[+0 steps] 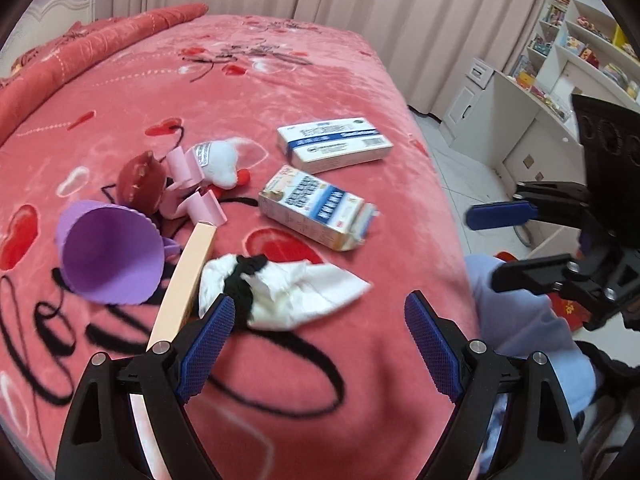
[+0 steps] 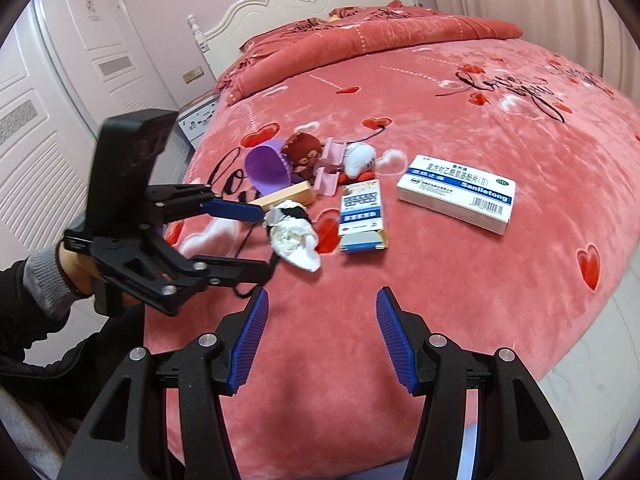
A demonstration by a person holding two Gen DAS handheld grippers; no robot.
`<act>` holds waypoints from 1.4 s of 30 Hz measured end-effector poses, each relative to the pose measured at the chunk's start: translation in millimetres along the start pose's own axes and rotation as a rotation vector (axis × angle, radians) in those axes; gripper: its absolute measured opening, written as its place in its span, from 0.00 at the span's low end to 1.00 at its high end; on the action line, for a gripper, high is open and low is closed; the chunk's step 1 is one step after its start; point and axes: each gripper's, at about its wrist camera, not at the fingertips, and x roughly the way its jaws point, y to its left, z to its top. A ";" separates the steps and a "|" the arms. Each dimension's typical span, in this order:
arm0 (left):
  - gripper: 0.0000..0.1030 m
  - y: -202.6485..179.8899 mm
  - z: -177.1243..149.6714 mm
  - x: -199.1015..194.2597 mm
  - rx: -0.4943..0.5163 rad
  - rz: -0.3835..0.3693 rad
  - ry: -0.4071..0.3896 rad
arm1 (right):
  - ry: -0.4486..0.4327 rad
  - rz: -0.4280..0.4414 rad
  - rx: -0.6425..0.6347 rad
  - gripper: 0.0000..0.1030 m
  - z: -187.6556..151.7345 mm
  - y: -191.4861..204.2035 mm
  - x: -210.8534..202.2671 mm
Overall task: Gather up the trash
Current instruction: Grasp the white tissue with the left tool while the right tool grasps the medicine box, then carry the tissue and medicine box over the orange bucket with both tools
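Observation:
On the pink bed lie a crumpled white tissue with a black hair tie, an opened small carton, a white and blue medicine box and a thin beige box. My left gripper is open, its fingers on either side of the tissue, close to it. My right gripper is open and empty, above the blanket nearer the bed's edge.
A purple cup, a brown plush toy, pink clips and a white plush lie behind the trash. A folded quilt lies by the headboard. Shelves stand right of the bed.

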 end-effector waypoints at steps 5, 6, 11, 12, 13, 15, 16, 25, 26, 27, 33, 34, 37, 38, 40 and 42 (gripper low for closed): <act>0.84 22.9 6.5 17.0 -0.039 0.028 0.007 | 0.011 0.002 0.025 0.55 1.4 -10.8 8.4; 0.84 27.0 7.9 18.7 -0.048 0.024 0.006 | 0.013 0.003 0.030 0.55 1.9 -12.8 11.0; 0.78 38.0 10.2 27.6 -0.046 0.040 0.003 | 0.015 0.004 0.047 0.55 7.0 -19.1 24.1; 0.67 38.9 9.7 26.5 -0.045 0.052 0.002 | 0.013 0.005 0.046 0.55 9.5 -19.4 27.4; 0.61 42.3 8.1 22.2 -0.048 0.068 0.003 | 0.011 0.006 0.044 0.55 11.5 -19.5 29.8; 0.38 51.2 7.0 16.1 -0.072 0.065 0.000 | 0.012 0.006 0.037 0.55 17.3 -19.4 37.7; 0.38 58.3 5.3 11.6 -0.097 0.039 0.000 | 0.015 0.004 0.035 0.55 19.9 -19.5 41.8; 0.37 58.4 2.3 8.1 -0.071 0.025 0.017 | 0.034 -0.051 -0.015 0.55 43.3 -19.0 79.8; 0.37 59.6 3.1 9.6 -0.074 0.021 0.015 | 0.043 -0.060 -0.026 0.55 46.1 -19.2 85.5; 0.37 61.2 4.2 11.2 -0.078 0.016 0.014 | 0.048 -0.064 -0.033 0.55 47.9 -19.7 89.0; 0.37 65.0 7.2 17.4 -0.082 0.003 0.011 | 0.095 -0.102 -0.077 0.38 50.0 -21.6 114.2; 0.37 65.2 7.1 17.4 -0.080 0.002 0.011 | 0.097 -0.103 -0.079 0.37 48.9 -22.7 115.8; 0.36 64.5 8.1 16.3 -0.079 0.005 0.015 | 0.088 -0.093 -0.066 0.37 47.0 -25.1 113.9; 0.36 64.1 8.7 15.5 -0.081 0.007 0.015 | 0.087 -0.091 -0.066 0.37 46.8 -25.0 111.9; 0.36 61.8 8.2 9.9 -0.088 0.009 0.013 | 0.081 -0.085 -0.064 0.37 46.2 -23.6 105.2; 0.36 57.6 6.8 5.9 -0.078 0.012 0.013 | 0.075 -0.074 -0.070 0.37 44.2 -20.5 94.9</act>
